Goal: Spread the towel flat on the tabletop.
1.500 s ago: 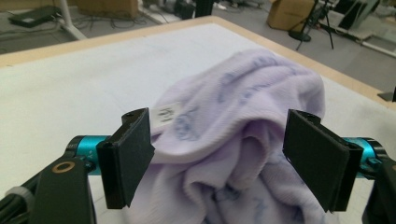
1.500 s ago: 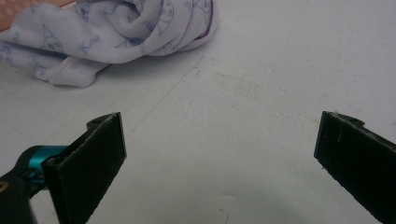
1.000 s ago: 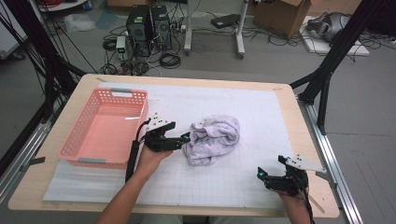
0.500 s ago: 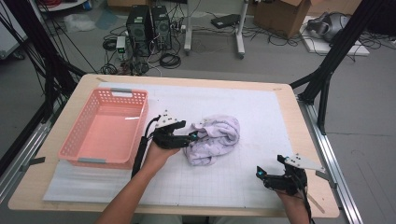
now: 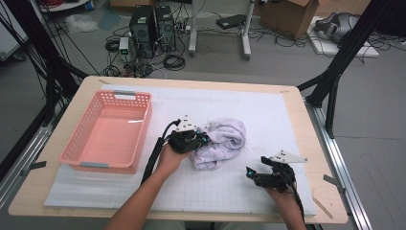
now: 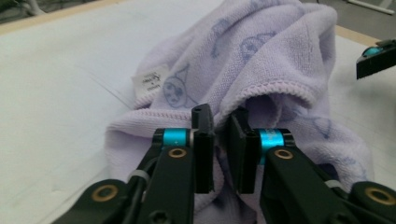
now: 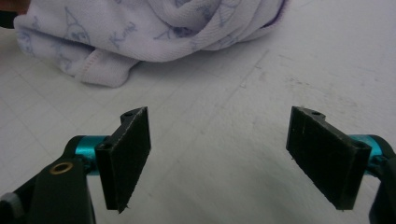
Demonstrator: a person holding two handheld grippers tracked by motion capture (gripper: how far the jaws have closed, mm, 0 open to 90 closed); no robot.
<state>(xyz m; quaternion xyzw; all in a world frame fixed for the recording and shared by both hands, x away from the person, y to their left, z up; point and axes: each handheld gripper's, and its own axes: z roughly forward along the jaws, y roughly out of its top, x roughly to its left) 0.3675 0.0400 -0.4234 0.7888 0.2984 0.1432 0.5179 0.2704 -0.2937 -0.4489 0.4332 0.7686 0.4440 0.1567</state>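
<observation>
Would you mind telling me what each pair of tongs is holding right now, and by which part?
The left tongs pinch a fold at the near edge of the lilac towel; the right tongs stand open, holding nothing.

A pale lilac towel [image 5: 221, 142] is lying crumpled in a loose heap near the middle of the white-covered counter [image 5: 268, 115], just right of the pink basket [image 5: 110, 132]. Faint printed cartoon figures and a small white label are showing on its folds, and its hemmed edges are curling over each other.
</observation>
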